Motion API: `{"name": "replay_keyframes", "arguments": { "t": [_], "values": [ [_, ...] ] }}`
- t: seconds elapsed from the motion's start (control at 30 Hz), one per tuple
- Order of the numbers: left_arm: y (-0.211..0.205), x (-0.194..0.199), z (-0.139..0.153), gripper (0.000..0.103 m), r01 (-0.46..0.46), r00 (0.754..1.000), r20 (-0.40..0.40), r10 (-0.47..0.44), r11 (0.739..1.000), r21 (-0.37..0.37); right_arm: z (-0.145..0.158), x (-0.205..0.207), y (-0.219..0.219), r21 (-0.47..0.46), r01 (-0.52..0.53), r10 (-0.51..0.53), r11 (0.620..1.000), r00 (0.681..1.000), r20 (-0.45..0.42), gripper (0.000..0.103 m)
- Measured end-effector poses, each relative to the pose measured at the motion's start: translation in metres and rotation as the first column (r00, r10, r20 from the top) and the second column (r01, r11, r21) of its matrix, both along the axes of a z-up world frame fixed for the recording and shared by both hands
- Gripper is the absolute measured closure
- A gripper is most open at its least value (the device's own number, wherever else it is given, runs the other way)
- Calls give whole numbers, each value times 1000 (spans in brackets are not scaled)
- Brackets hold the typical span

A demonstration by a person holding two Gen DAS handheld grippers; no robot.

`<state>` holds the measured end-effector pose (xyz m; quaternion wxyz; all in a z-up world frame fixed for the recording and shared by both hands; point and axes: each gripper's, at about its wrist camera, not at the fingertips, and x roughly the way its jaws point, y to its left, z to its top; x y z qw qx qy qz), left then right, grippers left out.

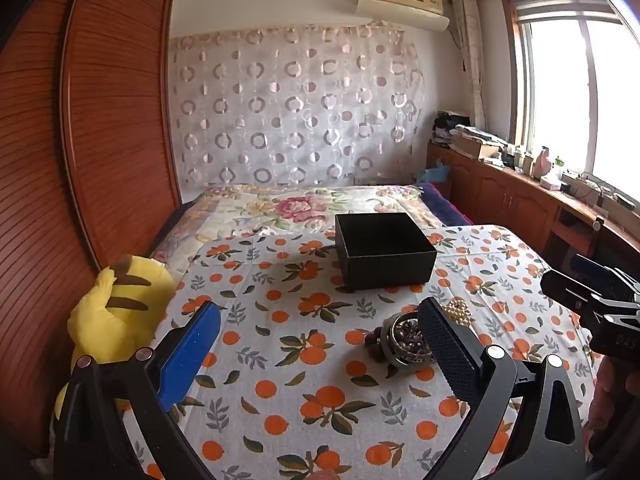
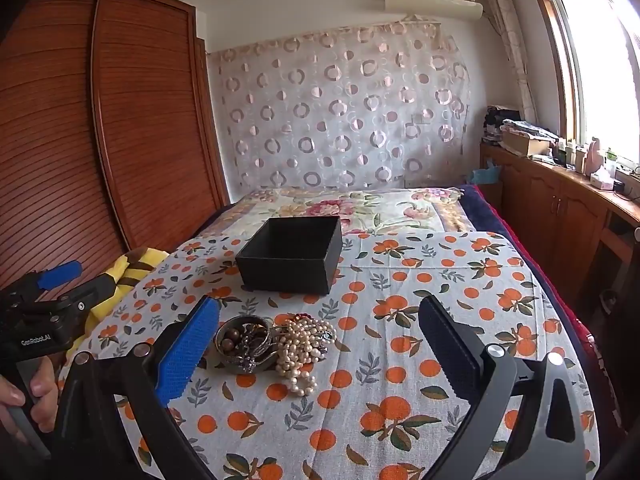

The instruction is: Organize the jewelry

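Note:
An open black box (image 1: 384,250) (image 2: 291,254) stands on the orange-print cloth. In front of it lies a heap of jewelry: metal bangles with dark beads (image 2: 244,342) (image 1: 404,340) and a pearl necklace (image 2: 302,348) (image 1: 460,312). My left gripper (image 1: 320,328) is open and empty, with the jewelry just inside its right finger (image 1: 444,344). My right gripper (image 2: 320,328) is open and empty, with the jewelry next to its left blue finger (image 2: 188,350). The left gripper also shows in the right wrist view (image 2: 48,292), and the right one in the left wrist view (image 1: 592,296).
A yellow plush toy (image 1: 108,312) lies at the cloth's left edge. A wooden wardrobe (image 1: 80,140) stands on the left. A floral bedspread (image 1: 304,204) lies behind the box. A wooden cabinet (image 2: 560,200) with clutter runs under the window on the right.

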<state>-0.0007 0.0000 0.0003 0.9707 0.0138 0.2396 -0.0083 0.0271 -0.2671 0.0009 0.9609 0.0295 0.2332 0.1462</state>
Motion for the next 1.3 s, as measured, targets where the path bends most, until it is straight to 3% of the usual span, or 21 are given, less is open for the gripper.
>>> {"name": "replay_keyframes", "arguments": {
  "t": [1.3],
  "values": [
    [-1, -1, 6, 8, 0, 1000, 8, 0, 1000, -6, 1, -1, 1, 2, -1, 1, 1000, 1000, 0, 2]
  ]
}}
